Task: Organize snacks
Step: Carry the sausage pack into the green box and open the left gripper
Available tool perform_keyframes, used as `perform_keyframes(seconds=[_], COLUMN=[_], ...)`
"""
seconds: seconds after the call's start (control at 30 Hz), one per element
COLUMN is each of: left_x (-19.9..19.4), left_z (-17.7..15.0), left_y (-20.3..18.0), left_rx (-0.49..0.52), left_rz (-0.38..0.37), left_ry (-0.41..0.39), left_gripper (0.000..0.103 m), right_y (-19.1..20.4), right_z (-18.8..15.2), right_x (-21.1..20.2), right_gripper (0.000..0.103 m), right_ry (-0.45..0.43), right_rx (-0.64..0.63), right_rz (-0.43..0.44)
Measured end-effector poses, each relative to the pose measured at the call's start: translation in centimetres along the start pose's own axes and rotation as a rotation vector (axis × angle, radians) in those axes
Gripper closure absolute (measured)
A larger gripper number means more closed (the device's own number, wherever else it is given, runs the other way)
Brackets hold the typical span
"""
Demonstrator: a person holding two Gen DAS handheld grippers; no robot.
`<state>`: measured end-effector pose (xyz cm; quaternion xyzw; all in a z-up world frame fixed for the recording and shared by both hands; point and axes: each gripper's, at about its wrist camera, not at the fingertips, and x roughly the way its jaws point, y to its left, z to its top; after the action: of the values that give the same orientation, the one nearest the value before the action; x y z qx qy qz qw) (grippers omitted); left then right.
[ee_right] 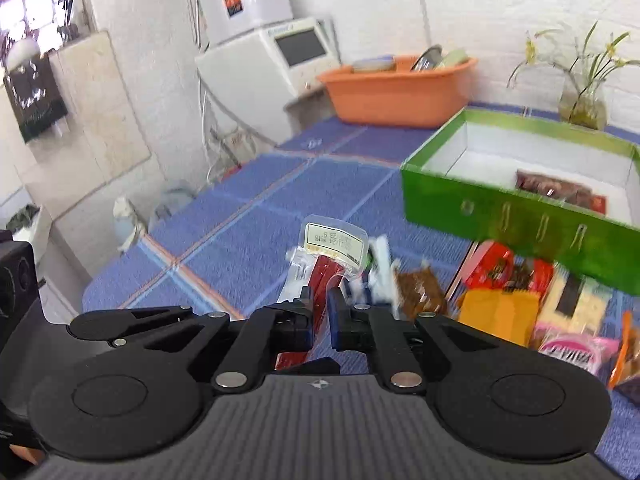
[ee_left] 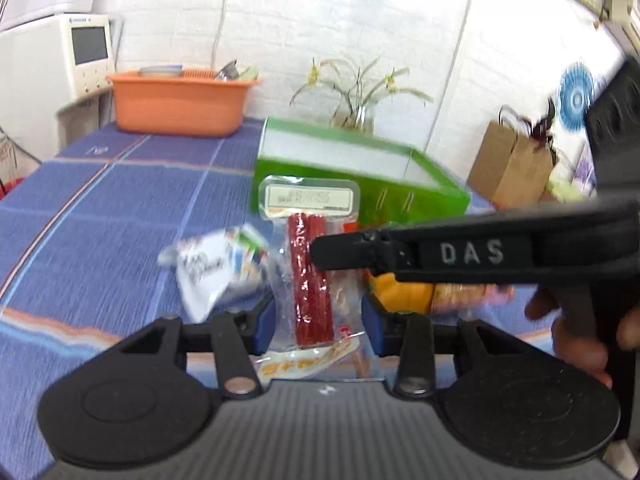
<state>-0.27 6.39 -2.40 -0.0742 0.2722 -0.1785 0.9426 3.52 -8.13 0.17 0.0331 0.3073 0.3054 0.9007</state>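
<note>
The sausage pack (ee_left: 310,276) is pinched by both grippers, left (ee_left: 318,320) and right (ee_right: 320,312). Looks like it could be torn or dropped short of the far green box (ee_right: 520,204) if they're pulled apart.

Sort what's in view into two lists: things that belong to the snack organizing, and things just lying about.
Part of the job:
- red sausage pack, gripped by both the left gripper and the right gripper
- green box
- loose snack packets on the table

Just lying about:
- orange basin
- plant vase
- paper bag
</note>
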Motion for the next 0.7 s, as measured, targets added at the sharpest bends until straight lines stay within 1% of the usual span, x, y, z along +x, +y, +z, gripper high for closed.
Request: perform_keyframes(seconds=[0.03,0.1,0.2,0.3,0.4,0.57,0.7], left_x=[0.3,1.1,1.4,0.7,0.5,2.4,4.1], left_z=[0.6,1.8,3.5,4.9,6.0,7.5,8.8], left_y=[-0.1,-1.1,-2.5,-3.7,-4.7,-6.0,-6.7], left_rx=[0.0,0.045,0.096,0.148,0.207,0.254,0.304], left_rz=[0.001,0.002,-0.03,-0.077,-0.089,-0.08,-0.059], left_ry=[-0.017,-0.048,-0.081,-0.12,-0.146,-0.144,-0.158], left_gripper=[0.062,0.062,0.062,0.062,0.062,0.062,0.062], right_y=[-0.4,-1.3,-2.8,-4.3,-5.9,-8.0,-11.3], right_z=[0.4,1.0,2.0,2.9,3.6,4.4,4.5], right_x=[-0.3,-1.1,-2.6,-4.7,-6.2,-5.8,-5.2], right_gripper=[0.09,0.09,0.09,0.091,0.093,0.093,0.092], right_ry=[-0.03,-0.08,-0.139,-0.195,-0.232,-0.263,-0.321], right_rx=[0.004,0.013,0.032,0.034,0.062,0.113,0.217], right_rz=[-0.004,-0.014,-0.016,0.02,0.065,0.059,0.137])
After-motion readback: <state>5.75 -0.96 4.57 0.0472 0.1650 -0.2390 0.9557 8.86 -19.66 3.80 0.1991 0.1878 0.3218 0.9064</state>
